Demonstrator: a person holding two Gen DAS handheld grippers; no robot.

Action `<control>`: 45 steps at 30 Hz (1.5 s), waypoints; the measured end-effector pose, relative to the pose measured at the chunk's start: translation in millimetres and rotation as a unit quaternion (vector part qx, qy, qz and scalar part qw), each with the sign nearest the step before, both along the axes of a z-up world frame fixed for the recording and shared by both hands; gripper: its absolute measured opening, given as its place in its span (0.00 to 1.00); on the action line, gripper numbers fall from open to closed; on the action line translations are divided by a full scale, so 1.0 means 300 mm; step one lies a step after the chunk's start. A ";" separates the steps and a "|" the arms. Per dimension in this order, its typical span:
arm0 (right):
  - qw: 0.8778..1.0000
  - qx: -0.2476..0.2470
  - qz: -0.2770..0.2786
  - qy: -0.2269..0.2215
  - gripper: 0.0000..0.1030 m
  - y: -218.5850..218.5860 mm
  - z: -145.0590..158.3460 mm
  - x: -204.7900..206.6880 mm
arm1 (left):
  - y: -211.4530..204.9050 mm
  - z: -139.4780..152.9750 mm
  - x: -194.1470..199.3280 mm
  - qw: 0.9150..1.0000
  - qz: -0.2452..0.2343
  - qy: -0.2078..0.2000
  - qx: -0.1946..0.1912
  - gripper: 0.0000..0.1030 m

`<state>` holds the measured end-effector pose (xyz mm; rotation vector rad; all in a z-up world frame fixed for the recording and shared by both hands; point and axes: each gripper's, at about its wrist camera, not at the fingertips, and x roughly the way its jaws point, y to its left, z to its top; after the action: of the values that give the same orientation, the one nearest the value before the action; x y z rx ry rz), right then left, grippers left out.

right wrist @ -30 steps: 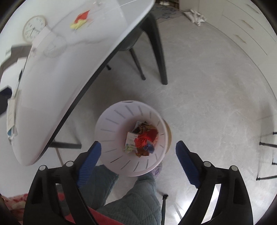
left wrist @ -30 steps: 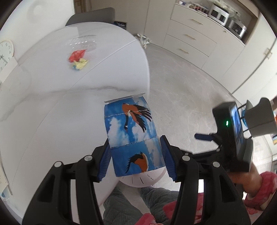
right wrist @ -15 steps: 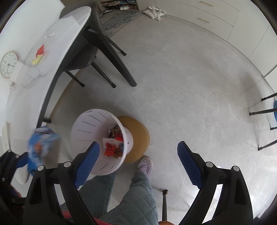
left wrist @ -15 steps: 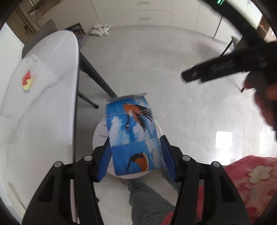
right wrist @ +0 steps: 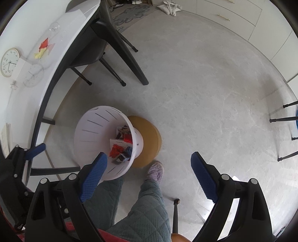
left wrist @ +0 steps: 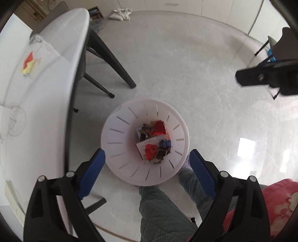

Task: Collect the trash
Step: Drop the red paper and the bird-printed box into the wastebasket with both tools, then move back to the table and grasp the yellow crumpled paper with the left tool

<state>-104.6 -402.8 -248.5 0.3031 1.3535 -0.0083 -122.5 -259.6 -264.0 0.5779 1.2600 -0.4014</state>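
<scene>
A white slotted bin [left wrist: 115,134] stands on the floor right under my left gripper [left wrist: 146,156]. Its jaws are opening wide and nothing is between them. Crumpled red, blue and white wrappers [left wrist: 152,141] lie at the bin's bottom. My right gripper [right wrist: 149,158] is open and empty, over the floor just right of the bin [right wrist: 89,130]. One blue finger of the left gripper [right wrist: 35,150] shows at the left edge of the right wrist view. Red and yellow wrappers [left wrist: 28,63] and clear plastic [left wrist: 37,41] lie on the white table [left wrist: 55,93].
The bin sits on a round wooden disc [right wrist: 150,141]. A person's quilted trouser legs [right wrist: 141,210] and slipper [right wrist: 155,170] are beside it. Black table and chair legs [right wrist: 128,59] stand behind. A clock [right wrist: 9,62] lies on the table. A white bag [right wrist: 170,7] lies far back.
The left gripper swung from over the table to above the bin and let go of the blue bird-printed carton, which is gone from between its jaws. The right gripper shifted sideways, still open.
</scene>
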 end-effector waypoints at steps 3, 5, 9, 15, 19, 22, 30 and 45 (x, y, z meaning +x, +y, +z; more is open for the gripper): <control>1.000 0.001 0.004 -0.010 0.88 0.007 0.020 0.012 | 0.006 0.086 0.019 0.999 0.011 -0.025 -0.018 0.88; 1.000 0.002 0.006 -0.016 0.88 0.011 0.030 0.017 | 0.017 0.146 0.037 0.998 0.024 -0.041 -0.029 0.89; 1.000 0.004 0.005 -0.028 0.91 0.013 0.056 0.030 | 0.064 0.267 0.073 0.994 0.057 -0.078 -0.048 0.93; 0.999 0.015 -0.005 -0.049 0.94 -0.008 0.095 0.067 | 0.222 0.426 0.151 0.979 0.150 -0.119 -0.075 0.93; 0.998 0.031 -0.017 -0.051 0.94 -0.014 0.105 0.118 | 0.333 0.466 0.242 0.967 0.198 -0.145 -0.066 0.93; 0.998 0.034 -0.025 -0.053 0.94 -0.007 0.117 0.147 | 0.405 0.478 0.350 0.960 0.229 -0.148 -0.063 0.93; 0.997 0.008 -0.014 -0.075 0.94 0.125 0.210 0.277 | 0.537 0.390 0.719 0.944 0.295 -0.111 -0.095 0.93; 0.996 0.008 0.039 -0.080 0.97 0.451 0.280 0.506 | 0.622 0.173 1.086 0.941 0.313 -0.089 -0.095 0.79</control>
<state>47.1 -267.5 -164.4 0.2599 1.2061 0.0899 203.2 -72.9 -212.0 0.0272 1.1427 0.0658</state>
